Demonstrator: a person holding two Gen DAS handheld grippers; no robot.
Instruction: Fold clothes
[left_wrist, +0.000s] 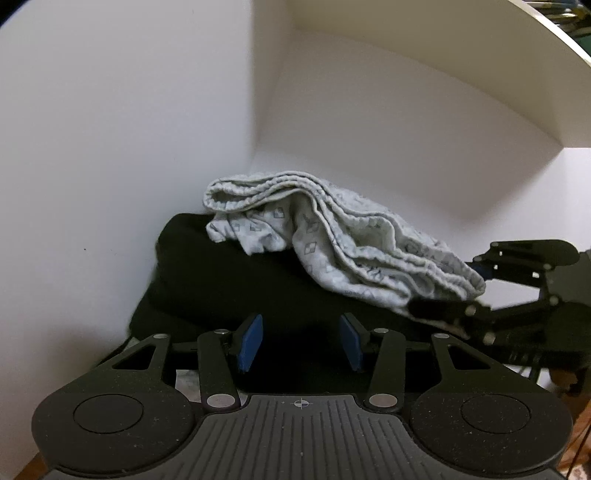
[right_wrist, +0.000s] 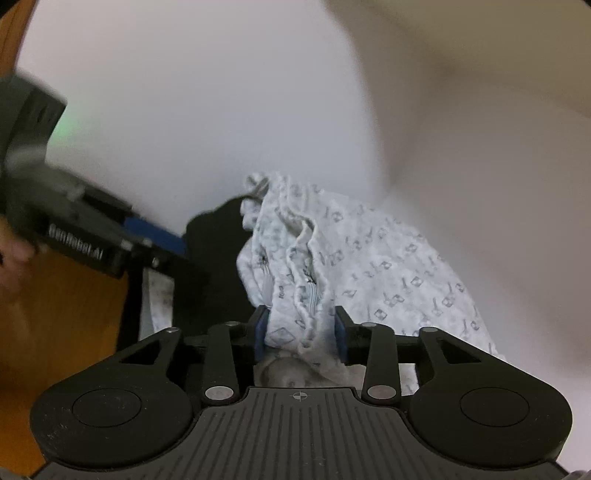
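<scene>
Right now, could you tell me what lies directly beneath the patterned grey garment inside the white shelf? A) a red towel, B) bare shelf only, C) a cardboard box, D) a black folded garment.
D: in the left wrist view the patterned grey garment is draped over a black folded garment tucked into the corner of the white shelf.

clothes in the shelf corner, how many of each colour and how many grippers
Black garment: 1
Light grey patterned garment: 1
Grippers: 2, left gripper and right gripper
Total: 4
</scene>
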